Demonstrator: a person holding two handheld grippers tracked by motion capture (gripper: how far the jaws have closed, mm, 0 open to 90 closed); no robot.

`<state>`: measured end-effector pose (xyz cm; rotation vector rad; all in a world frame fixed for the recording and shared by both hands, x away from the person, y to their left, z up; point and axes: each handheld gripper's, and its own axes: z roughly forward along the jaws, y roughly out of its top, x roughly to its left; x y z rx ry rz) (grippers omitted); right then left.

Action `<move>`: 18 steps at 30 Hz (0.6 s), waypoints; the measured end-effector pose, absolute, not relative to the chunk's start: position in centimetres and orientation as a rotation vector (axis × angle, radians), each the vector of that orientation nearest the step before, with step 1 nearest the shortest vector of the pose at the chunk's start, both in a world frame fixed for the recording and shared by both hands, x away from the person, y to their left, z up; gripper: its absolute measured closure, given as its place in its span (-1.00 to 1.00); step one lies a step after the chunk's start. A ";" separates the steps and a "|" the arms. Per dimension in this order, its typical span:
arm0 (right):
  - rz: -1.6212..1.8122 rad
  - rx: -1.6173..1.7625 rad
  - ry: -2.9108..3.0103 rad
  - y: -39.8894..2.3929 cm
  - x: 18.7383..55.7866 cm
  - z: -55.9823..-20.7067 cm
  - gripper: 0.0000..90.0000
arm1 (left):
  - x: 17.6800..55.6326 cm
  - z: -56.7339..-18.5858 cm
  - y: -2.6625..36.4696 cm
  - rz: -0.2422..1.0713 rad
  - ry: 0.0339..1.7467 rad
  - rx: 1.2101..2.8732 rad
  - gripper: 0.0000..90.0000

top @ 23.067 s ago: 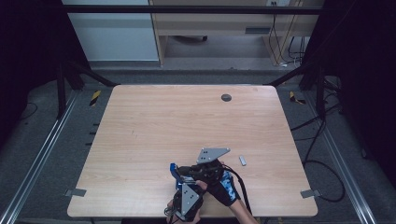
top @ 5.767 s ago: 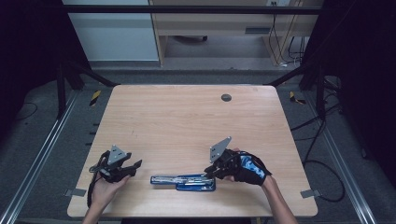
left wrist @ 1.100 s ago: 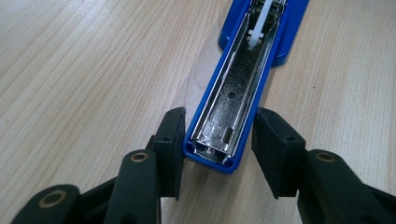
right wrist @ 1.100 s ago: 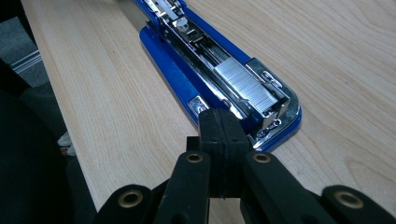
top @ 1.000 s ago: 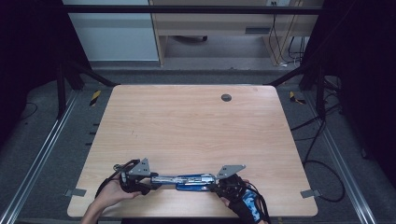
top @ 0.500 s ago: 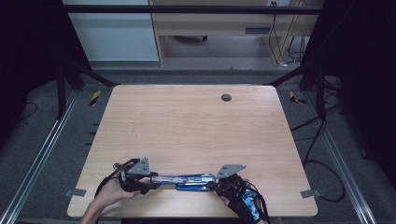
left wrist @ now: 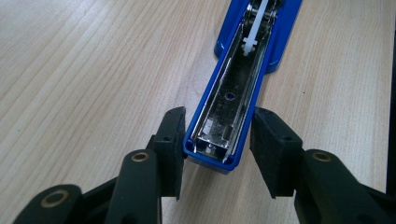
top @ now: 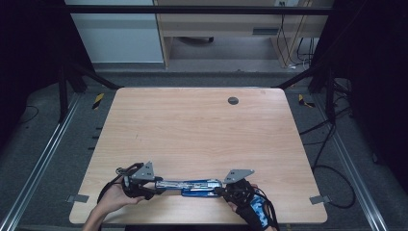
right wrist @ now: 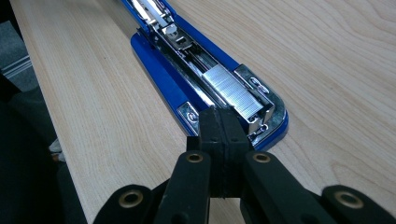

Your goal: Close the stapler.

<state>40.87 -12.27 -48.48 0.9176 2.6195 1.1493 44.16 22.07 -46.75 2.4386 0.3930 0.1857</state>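
A blue stapler point(top: 192, 185) lies opened flat near the wooden desk's point(top: 202, 130) front edge. The left claw point(left wrist: 217, 140) straddles one end, apparently not pinching; the right claw point(right wrist: 223, 126), clenched empty, meets the other. Grey floor point(top: 57, 159) surrounds.

Glossy blue plastic stapler point(left wrist: 243, 88); matt wood table point(top: 192, 130)

- Blue plastic stapler point(top: 195, 186) with chrome metal channel, swung fully open and flat near the wooden table's point(top: 202, 134) near edge.
- Strip of silver staples point(right wrist: 233, 91) lies in its magazine.
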 end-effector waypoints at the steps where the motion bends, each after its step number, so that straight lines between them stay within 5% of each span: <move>1: 1.149 0.918 2.619 -12.3 40.9 -48.5 1.00 | 44.2 -46.7 22.1 0.185 0.393 2.440 0.25; 18: 1.146 0.922 2.620 -12.2 40.9 -48.5 1.00 | 44.5 -45.9 21.7 0.163 0.355 2.479 0.29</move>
